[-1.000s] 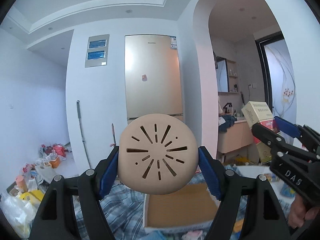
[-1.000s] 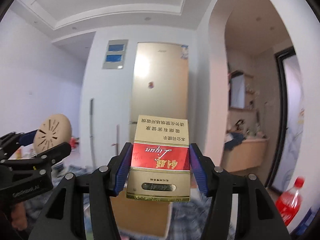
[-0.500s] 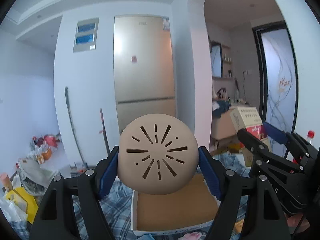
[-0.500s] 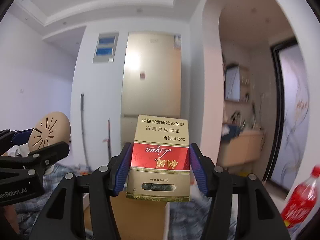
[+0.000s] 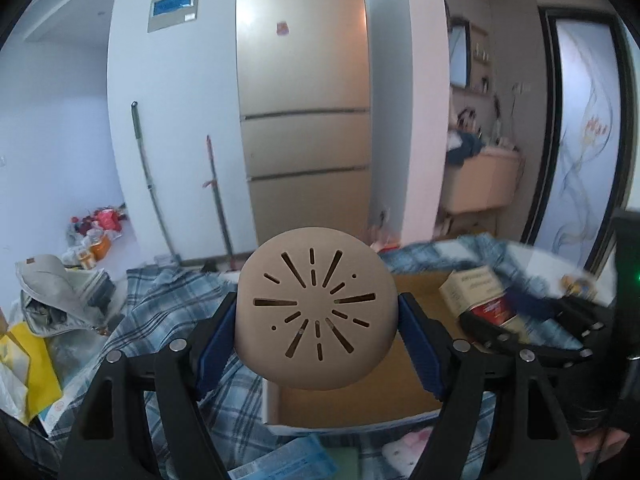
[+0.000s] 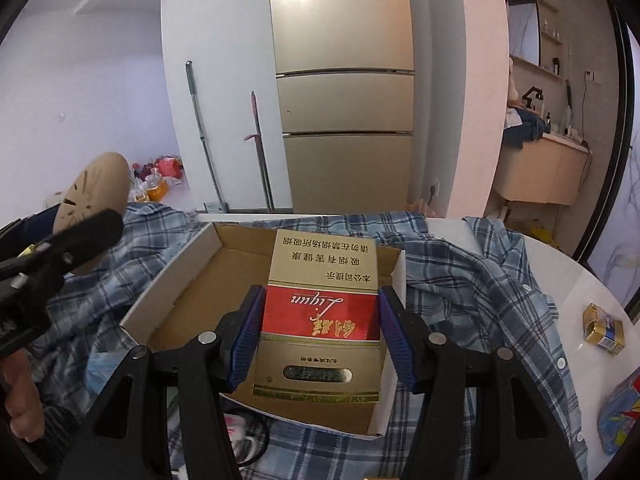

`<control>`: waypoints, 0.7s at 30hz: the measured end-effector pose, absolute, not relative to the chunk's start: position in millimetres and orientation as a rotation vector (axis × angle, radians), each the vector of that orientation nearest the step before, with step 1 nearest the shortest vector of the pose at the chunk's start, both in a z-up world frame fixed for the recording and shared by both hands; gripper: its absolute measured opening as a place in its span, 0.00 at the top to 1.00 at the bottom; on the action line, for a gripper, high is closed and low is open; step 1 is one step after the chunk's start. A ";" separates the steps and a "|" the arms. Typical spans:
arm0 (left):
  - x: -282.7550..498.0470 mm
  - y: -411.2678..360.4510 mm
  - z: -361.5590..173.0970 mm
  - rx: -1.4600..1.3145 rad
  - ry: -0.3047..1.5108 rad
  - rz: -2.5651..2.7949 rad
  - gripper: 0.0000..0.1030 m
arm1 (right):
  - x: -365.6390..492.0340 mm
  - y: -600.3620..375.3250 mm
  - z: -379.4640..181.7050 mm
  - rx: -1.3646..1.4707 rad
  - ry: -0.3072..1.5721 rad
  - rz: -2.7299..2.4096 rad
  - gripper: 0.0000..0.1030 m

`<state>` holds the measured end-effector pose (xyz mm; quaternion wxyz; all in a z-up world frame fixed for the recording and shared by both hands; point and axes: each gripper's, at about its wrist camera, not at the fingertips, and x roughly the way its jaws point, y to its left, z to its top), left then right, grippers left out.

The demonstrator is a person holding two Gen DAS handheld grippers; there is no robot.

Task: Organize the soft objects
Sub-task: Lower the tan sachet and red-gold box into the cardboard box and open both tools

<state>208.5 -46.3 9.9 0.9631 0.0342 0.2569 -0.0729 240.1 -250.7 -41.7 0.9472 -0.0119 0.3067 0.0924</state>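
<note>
My left gripper [image 5: 317, 326] is shut on a round tan foam pad with slits [image 5: 316, 316], held above the near left corner of an open cardboard box [image 5: 340, 420]. My right gripper [image 6: 320, 336] is shut on a gold and red carton [image 6: 320, 312], held over the same box [image 6: 192, 280]. In the left wrist view the right gripper [image 5: 532, 320] with the carton [image 5: 480, 292] is at right over the box. In the right wrist view the left gripper [image 6: 60, 240] and pad [image 6: 94, 188] are at left.
The box sits on a blue plaid cloth [image 6: 480, 272] spread over a white table [image 6: 580, 292]. A small gold packet [image 6: 603, 329] and a colourful packet [image 6: 620, 412] lie at right. A pink-white soft item [image 5: 408, 446] lies in front of the box. A fridge [image 6: 344, 80] stands behind.
Both grippers have tilted and moved down from facing the room toward the box. The carton now hangs over the box interior. Both grips are unchanged.
</note>
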 end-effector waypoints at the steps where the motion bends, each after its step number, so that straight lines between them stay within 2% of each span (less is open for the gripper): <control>1: 211.4 -45.0 5.8 0.066 0.539 -0.155 0.23 | 240.5 -250.6 -43.4 -0.030 0.635 0.189 0.46; 13: 239.3 -40.5 -40.2 0.074 0.705 -0.157 0.22 | 260.9 -243.9 -73.3 -0.001 0.808 0.192 0.46; 21: 239.0 -43.6 -51.8 0.097 0.760 -0.135 0.22 | 262.6 -243.9 -77.8 -0.080 0.811 0.123 0.46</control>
